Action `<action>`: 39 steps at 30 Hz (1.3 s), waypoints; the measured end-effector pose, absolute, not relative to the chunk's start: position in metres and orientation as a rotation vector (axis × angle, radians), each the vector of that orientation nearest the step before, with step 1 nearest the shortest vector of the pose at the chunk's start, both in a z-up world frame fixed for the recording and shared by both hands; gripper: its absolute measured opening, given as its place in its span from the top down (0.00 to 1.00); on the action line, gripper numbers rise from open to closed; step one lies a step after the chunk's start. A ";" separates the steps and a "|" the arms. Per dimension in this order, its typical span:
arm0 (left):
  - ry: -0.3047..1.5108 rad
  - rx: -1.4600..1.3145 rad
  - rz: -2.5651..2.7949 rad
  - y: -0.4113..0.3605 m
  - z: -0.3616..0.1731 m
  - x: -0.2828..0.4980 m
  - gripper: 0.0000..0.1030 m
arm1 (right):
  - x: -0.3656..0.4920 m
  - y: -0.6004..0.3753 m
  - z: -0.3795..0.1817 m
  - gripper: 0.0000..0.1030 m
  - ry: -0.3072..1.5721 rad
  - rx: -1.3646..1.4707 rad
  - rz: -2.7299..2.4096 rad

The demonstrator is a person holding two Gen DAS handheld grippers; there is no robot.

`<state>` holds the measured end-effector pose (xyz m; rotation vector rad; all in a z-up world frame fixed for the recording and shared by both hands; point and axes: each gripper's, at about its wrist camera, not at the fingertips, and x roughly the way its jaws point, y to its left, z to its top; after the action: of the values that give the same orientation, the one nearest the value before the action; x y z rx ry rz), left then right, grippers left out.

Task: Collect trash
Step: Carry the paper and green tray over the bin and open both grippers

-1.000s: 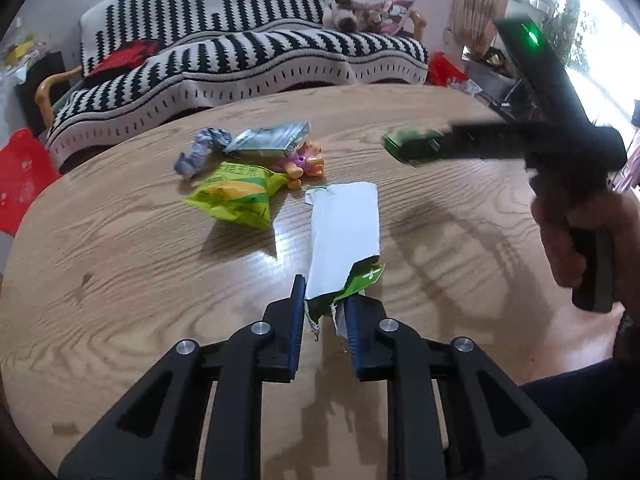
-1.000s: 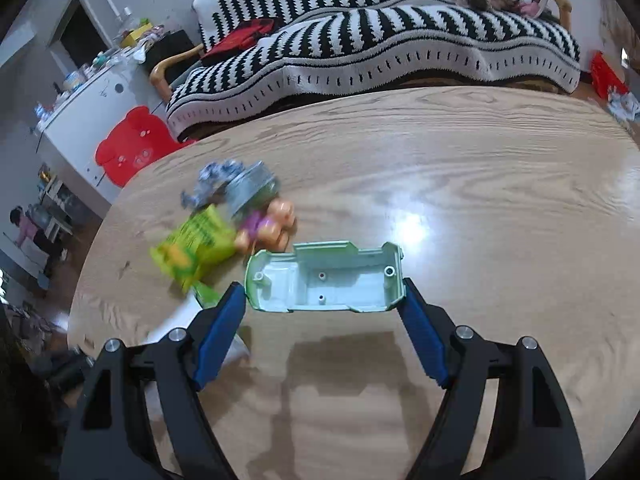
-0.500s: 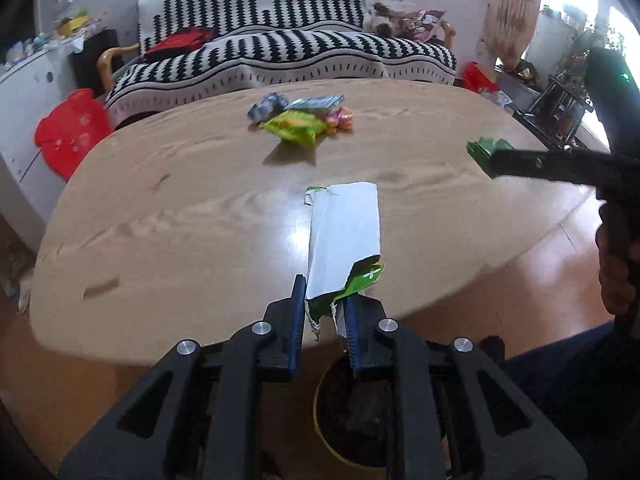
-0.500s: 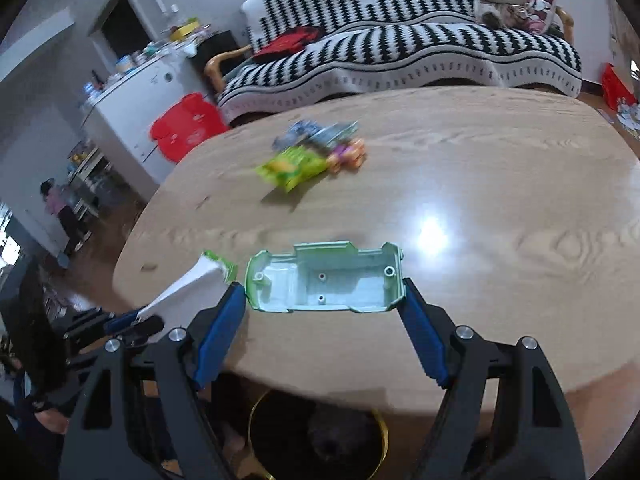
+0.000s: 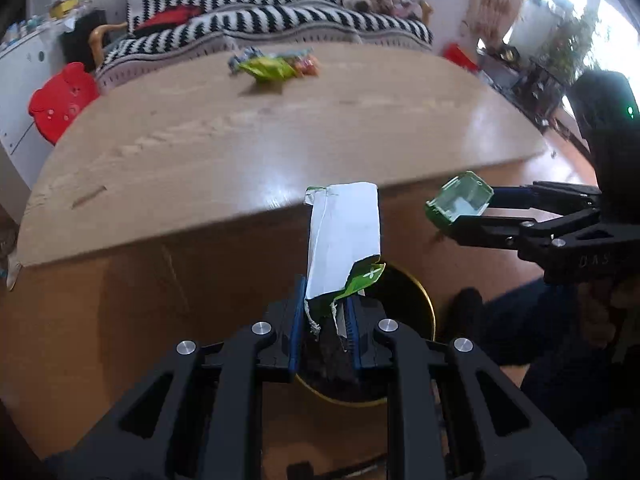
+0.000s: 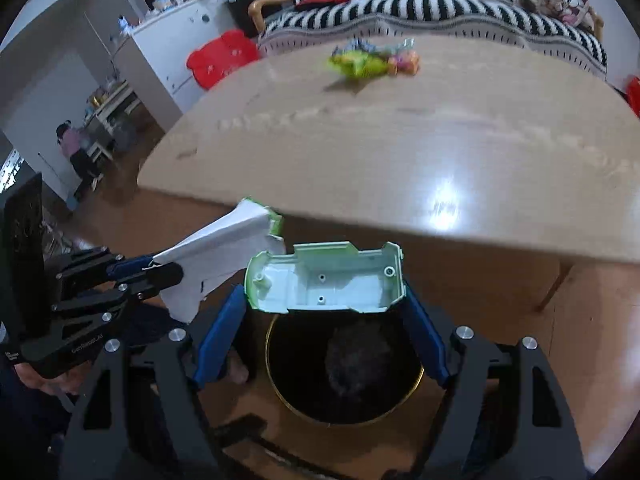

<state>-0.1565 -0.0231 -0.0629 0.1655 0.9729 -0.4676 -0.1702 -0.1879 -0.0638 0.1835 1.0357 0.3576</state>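
My left gripper point(image 5: 324, 312) is shut on a white wrapper with a torn green end point(image 5: 342, 240), which sticks up from the jaws. Below it on the floor stands a dark bin with a gold rim point(image 5: 429, 308). My right gripper point(image 6: 324, 304) is shut on a pale green plastic shell point(image 6: 324, 280), held across its length above the bin point(image 6: 304, 412). Each gripper shows in the other's view: the right gripper point(image 5: 460, 216) with the shell point(image 5: 459, 204), the left gripper point(image 6: 136, 270) with the wrapper point(image 6: 224, 240). Several more wrappers point(image 5: 276, 66) lie far off on the wooden table point(image 5: 280, 140).
The table's front edge point(image 6: 400, 236) runs just beyond both grippers. A striped sofa point(image 5: 280, 12) stands behind the table, a red stool point(image 5: 60, 104) and a white cabinet point(image 6: 168, 36) to the left. A person point(image 6: 74, 148) stands far back left. Dark trouser legs point(image 5: 540, 340) are beside the bin.
Both grippers have drawn back from over the table, past its front edge, and now hang over the bin on the floor. Both grips are unchanged.
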 end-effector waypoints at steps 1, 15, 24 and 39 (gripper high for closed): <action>0.994 0.170 -0.482 -0.025 -0.068 -0.159 0.83 | -0.172 -0.187 -0.069 0.27 1.056 0.190 0.360; 1.080 0.171 -0.512 -0.034 -0.089 -0.159 0.83 | -0.173 -0.184 -0.073 0.26 1.092 0.199 0.379; 1.088 0.170 -0.513 -0.037 -0.089 -0.157 0.83 | -0.172 -0.183 -0.074 0.26 1.098 0.194 0.382; 1.100 0.160 -0.513 -0.039 -0.092 -0.154 0.51 | -0.171 -0.186 -0.074 0.22 1.103 0.212 0.379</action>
<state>-0.1542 -0.0391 -0.0921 0.1597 1.1002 -0.5130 -0.1711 -0.1857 -0.0742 0.2117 1.1035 0.3794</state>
